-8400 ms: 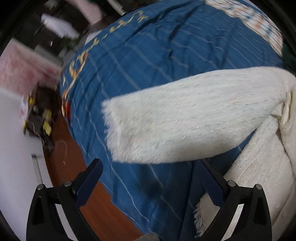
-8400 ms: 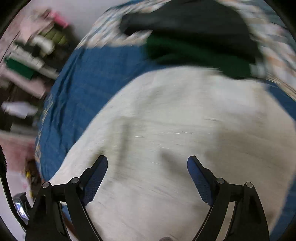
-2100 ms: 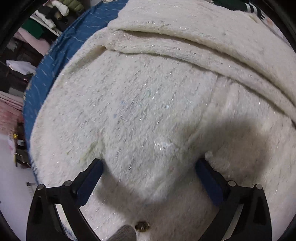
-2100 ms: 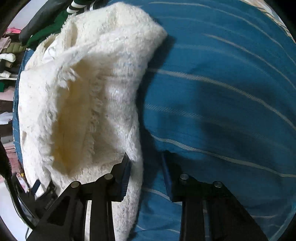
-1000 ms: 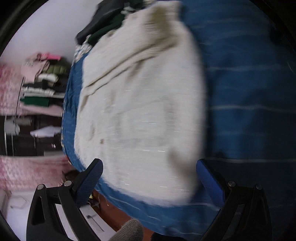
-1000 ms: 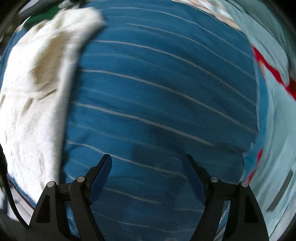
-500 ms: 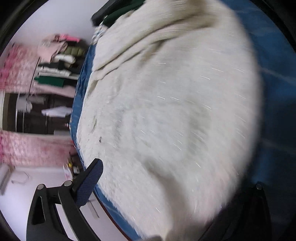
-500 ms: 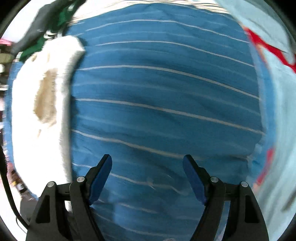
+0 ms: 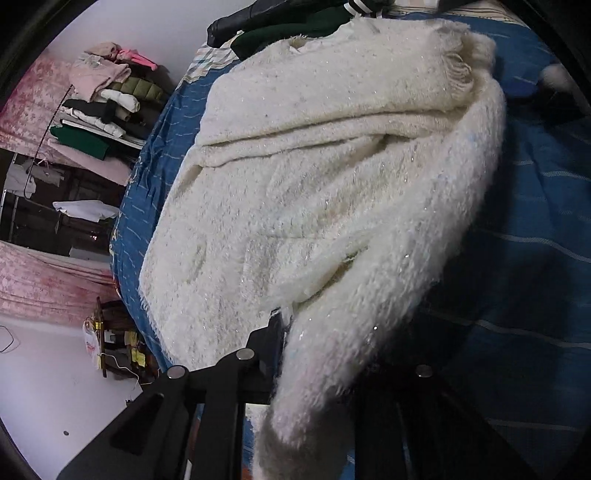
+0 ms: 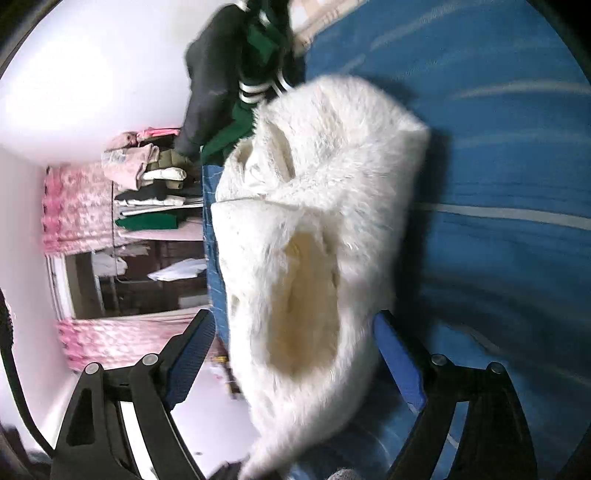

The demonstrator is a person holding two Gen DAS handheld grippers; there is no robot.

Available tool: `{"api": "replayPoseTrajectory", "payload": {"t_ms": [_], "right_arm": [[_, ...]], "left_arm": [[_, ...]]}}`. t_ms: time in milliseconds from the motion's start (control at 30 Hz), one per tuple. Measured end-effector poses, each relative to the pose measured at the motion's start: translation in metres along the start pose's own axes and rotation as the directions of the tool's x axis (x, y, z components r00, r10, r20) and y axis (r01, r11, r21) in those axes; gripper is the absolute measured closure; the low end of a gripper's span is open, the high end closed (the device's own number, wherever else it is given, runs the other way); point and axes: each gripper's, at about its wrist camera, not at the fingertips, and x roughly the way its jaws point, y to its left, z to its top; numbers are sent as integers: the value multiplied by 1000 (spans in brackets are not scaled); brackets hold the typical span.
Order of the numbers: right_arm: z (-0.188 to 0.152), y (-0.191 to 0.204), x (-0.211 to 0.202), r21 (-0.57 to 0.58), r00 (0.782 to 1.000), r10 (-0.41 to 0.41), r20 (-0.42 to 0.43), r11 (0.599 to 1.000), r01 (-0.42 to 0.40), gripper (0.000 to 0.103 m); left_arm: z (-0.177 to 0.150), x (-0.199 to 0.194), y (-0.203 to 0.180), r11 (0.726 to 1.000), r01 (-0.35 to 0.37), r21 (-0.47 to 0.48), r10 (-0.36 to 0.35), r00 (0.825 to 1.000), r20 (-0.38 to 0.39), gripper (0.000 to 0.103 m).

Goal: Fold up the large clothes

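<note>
Sweater (image 9: 332,177): cream, fuzzy, thick knit, lying on a blue striped bedspread (image 9: 535,258); body spread flat toward the bed's left side, one long edge lifted and rolled over toward the middle.

Left gripper (image 9: 317,332): jaws drawn narrow and pinched on the sweater's near edge; fabric drapes over and hides the right finger.

Right gripper (image 10: 295,354): jaws wide apart, nothing held; a fold of the sweater (image 10: 317,221) hangs between the fingers, contact not determinable through the motion blur.

Surroundings: dark and green clothes (image 9: 295,22) heaped at the far end of the bed, touching the sweater's far end; shelf of folded clothes (image 9: 107,103) against the wall, well apart.

Step in hand (judged): carrying the lifted edge across to lay one half over the other.

Handling notes (judged):
- Right jaws should close on the far part of the same edge, so both ends travel together.
- Keep the edge taut between the two grips; heavy knit sags and bunches.
- Lay it down edge to edge, then release.
- Risk: the pile snagging on the fingers on release.
</note>
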Motion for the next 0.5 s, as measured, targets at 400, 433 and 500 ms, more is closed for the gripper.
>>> {"api": "replayPoseTrajectory", "payload": {"t_ms": [400,433,500], "right_arm": [[10,65,43,75,971,-236,-28,969,237,79],[8,86,45,51,967,-256,-20,965,256,79],[5,127,51,8,956,-295,-7,956,295,80]], "left_arm": [[11,-15,78,958,280,-62,-282,959,-14,89],[12,-15,95,948,310,-75,-312,950,-13,89],[16,-14,124,931,351,-100,-353,936,-1,89]]}}
